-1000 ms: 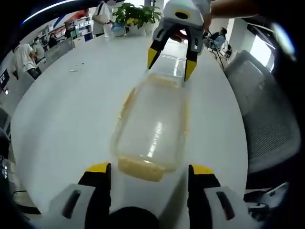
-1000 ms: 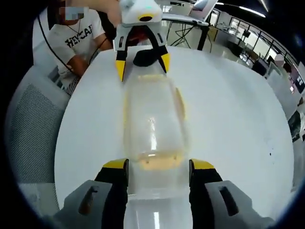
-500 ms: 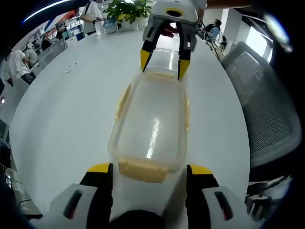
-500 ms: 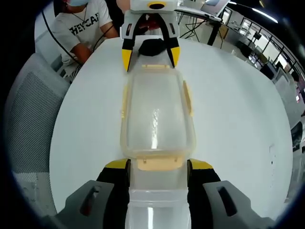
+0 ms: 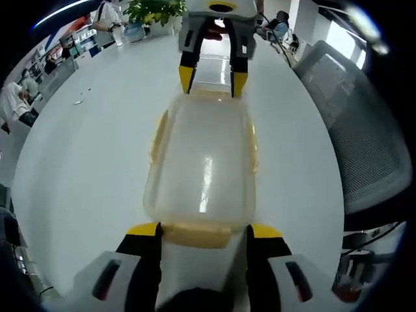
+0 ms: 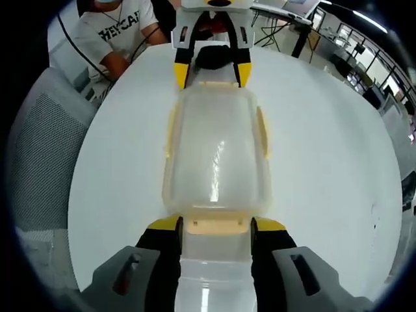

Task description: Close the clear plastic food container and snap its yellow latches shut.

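On the white round table [image 5: 84, 162] the clear plastic food container [image 5: 203, 162] is laid lengthwise between the two grippers, its lid seated on top, so that each short end faces one tool. In the left gripper view, a yellow side latch [image 5: 158, 130] is seen along the container's left long edge, standing slightly out from the wall, which suggests it is not yet snapped down; its counterpart [image 5: 252, 146] lies along the right edge. The near end latch [image 5: 195, 234] sits between the spread jaws of the left gripper [image 5: 198, 229], which are open with the latch just between them, apparently so that this end can be steadied or pressed. At the far end the right gripper [image 5: 212, 78] is held against the other short end, jaws also parted.

In the right gripper view the arrangement is mirrored: the near end latch [image 6: 216, 225] is bracketed by the right gripper's open jaws [image 6: 216, 224], and the left gripper [image 6: 212, 67] is at the far end. Whether either tool actually presses the plastic cannot be told. A mesh office chair [image 5: 364, 130] stands beside the table on the right. The opposed hold is judged to keep the box from sliding while latches are closed.
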{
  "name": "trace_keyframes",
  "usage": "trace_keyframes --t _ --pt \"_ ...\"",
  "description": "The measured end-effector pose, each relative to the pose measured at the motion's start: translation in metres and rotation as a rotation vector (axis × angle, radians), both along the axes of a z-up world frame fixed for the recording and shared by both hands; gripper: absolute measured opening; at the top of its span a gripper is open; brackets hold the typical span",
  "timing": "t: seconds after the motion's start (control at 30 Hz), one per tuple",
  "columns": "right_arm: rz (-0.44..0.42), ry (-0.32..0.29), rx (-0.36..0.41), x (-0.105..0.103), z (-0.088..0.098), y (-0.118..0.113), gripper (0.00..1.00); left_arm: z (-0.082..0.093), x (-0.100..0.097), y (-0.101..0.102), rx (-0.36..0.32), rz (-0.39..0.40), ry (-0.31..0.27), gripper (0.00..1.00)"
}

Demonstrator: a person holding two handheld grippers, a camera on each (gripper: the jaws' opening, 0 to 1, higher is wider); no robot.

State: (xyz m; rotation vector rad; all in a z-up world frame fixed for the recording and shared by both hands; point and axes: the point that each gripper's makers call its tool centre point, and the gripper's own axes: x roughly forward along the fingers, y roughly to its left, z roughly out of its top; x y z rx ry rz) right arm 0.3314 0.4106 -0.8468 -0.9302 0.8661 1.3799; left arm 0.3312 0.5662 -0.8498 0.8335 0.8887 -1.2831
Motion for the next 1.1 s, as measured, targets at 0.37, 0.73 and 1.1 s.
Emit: trace_keyframes --t 0.37,0.73,1.1 --pt "-0.003 0.022 -0.05 -0.0033 -0.0018 -0.0024 0.38 -0.0004 0.0015 0.0025 0.047 -0.012 0.012 0.36" --pt "0.008 0.019 -0.081 -0.0035 -0.0008 -0.0012 0.36 0.0006 0.0008 0.0043 0.04 -0.013 0.013 0.33" --pt "0.023 0.032 -0.048 -0.0034 0.0034 0.0055 0.35 0.0026 -0.0002 0.0101 0.027 -0.013 0.03 0.31"
